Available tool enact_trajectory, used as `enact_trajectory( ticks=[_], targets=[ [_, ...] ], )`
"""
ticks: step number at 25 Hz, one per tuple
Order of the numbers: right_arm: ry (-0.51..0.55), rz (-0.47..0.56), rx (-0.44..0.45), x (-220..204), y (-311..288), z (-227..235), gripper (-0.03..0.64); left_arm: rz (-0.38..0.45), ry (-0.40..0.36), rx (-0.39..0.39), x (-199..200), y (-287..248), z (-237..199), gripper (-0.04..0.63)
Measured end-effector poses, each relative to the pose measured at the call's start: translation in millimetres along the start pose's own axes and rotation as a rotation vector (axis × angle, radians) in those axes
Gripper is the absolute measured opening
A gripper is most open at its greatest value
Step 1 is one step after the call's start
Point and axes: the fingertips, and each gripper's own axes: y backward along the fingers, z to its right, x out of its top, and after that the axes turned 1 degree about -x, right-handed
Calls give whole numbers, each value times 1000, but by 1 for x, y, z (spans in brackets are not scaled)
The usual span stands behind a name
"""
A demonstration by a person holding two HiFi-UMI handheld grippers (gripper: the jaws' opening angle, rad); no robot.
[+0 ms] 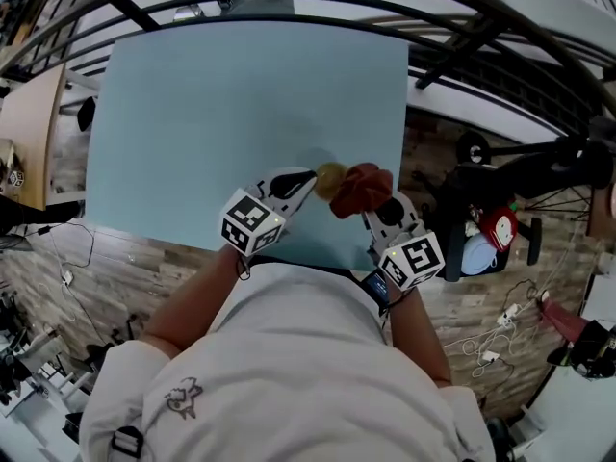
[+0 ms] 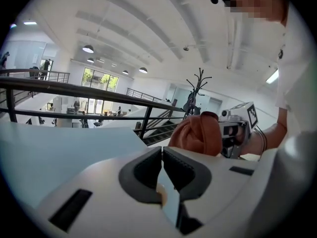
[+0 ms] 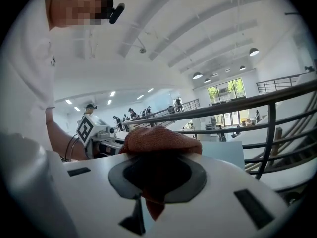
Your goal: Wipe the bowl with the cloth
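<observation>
Left gripper (image 1: 308, 182): jaws closed to a narrow slit. A thin, pale yellow edge sits pinched between the pads in the left gripper view. In the head view the tips meet the rim of the bowl (image 1: 330, 178).
Right gripper (image 1: 370, 210): jaws clamped on the cloth (image 1: 363, 187). Rust-red fabric fills the gap between the pads, bulges out above them and hangs in a point below.
Bowl: small, round and yellowish. It is over the near edge of the table (image 1: 241, 114), right of centre, between the two grippers. The left gripper is on its left side and the cloth on its right. Whether it rests on the table or is held clear cannot be determined.
Cloth: bunched into a rounded wad. Its left side touches the bowl.
Gripper layout: the two tools converge from the near side with tips close together. The left marker cube (image 1: 252, 221) and the right marker cube (image 1: 412, 258) sit at the near ends, next to the person's forearms (image 1: 197, 301).
Table: light blue, flat top that extends far and left of the work point.
Surroundings: a dark metal railing (image 1: 289, 8) runs beyond the far edge of the table. Wood-pattern floor (image 1: 144, 268) is visible on the near left and the right.
Person: white shirt (image 1: 289, 373), standing at the near edge.
</observation>
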Motion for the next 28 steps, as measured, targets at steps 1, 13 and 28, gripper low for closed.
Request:
enact_trajectory(
  ticks=[1, 13, 28],
  targets=[
    [-8, -7, 0, -3, -2, 3, 63, -13, 13, 2, -6, -4, -6, 17],
    [-113, -83, -37, -53, -21, 29, 63, -206, 129, -24, -92, -56, -42, 97],
    [-138, -100, -74, -78, -29, 42, 63, -386, 172, -4, -163, -99, -72, 120]
  ],
)
